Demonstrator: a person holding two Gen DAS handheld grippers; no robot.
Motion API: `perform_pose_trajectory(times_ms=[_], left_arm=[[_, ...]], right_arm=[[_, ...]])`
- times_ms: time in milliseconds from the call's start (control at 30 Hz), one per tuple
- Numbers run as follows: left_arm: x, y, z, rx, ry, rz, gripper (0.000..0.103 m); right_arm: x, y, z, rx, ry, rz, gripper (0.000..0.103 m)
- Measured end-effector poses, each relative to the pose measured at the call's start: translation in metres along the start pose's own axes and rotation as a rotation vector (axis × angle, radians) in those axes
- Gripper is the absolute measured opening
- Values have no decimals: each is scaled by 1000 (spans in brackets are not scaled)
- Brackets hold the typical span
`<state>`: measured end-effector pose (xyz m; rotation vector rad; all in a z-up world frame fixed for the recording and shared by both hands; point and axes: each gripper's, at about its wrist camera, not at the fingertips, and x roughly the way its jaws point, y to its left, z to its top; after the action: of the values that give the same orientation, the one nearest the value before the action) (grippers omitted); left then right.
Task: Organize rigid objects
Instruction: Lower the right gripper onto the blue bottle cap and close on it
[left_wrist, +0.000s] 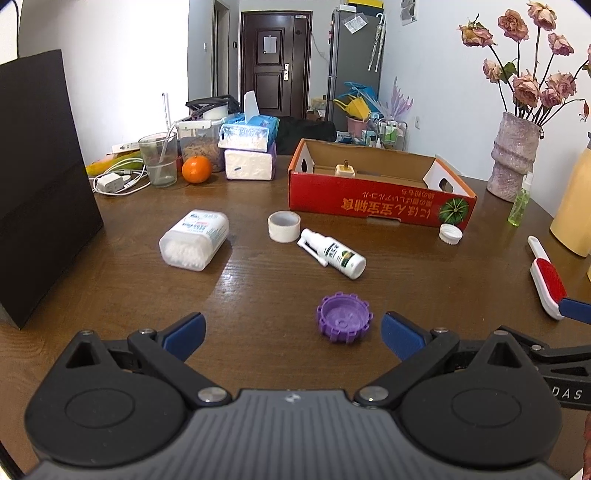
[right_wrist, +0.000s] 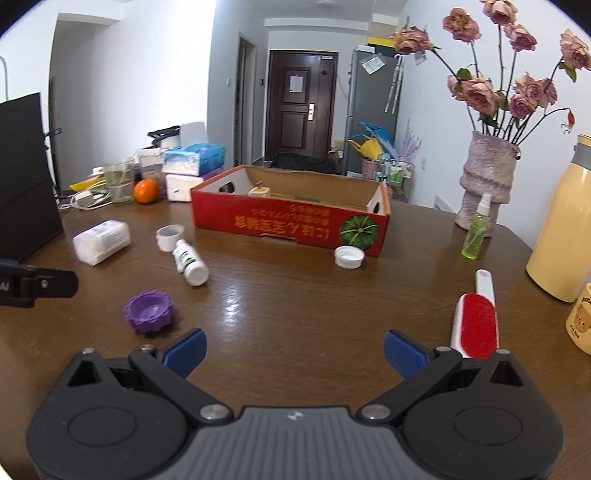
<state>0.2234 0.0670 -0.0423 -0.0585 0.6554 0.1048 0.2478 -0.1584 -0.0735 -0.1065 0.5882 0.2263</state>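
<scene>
A red cardboard box (left_wrist: 380, 199) (right_wrist: 291, 221) stands open on the wooden table with a small plug adapter (left_wrist: 344, 170) inside. Loose on the table lie a purple toothed cap (left_wrist: 343, 318) (right_wrist: 149, 311), a white spray bottle (left_wrist: 334, 253) (right_wrist: 190, 261), a tape roll (left_wrist: 283, 226) (right_wrist: 170, 237), a cotton swab box (left_wrist: 194, 239) (right_wrist: 101, 242), a white cap (left_wrist: 450, 233) (right_wrist: 349, 257) and a red lint brush (left_wrist: 546, 277) (right_wrist: 476, 317). My left gripper (left_wrist: 293, 338) is open just before the purple cap. My right gripper (right_wrist: 294, 350) is open, the brush at its right finger.
A black bag (left_wrist: 40, 184) stands at the left. Tissue packs (left_wrist: 249, 149), an orange (left_wrist: 197, 169), a glass (left_wrist: 158, 158) and a charger lie at the back left. A vase (right_wrist: 487, 177), green spray bottle (right_wrist: 476, 229), yellow flask (right_wrist: 565, 221) and mug (right_wrist: 580, 321) stand at the right.
</scene>
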Motion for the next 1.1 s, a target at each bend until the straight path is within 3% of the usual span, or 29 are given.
perform_pose_trajectory(times_ms=[567, 1000, 1100], left_arm=[[-12, 27, -33, -3, 31, 25, 103], [-3, 46, -42, 3, 54, 23, 103], [4, 52, -38, 14, 57, 36, 103]], right_arm=[[-4, 56, -29, -68, 79, 100, 103], [4, 77, -38, -66, 117, 138, 103], [9, 80, -40, -70, 122, 134, 97]])
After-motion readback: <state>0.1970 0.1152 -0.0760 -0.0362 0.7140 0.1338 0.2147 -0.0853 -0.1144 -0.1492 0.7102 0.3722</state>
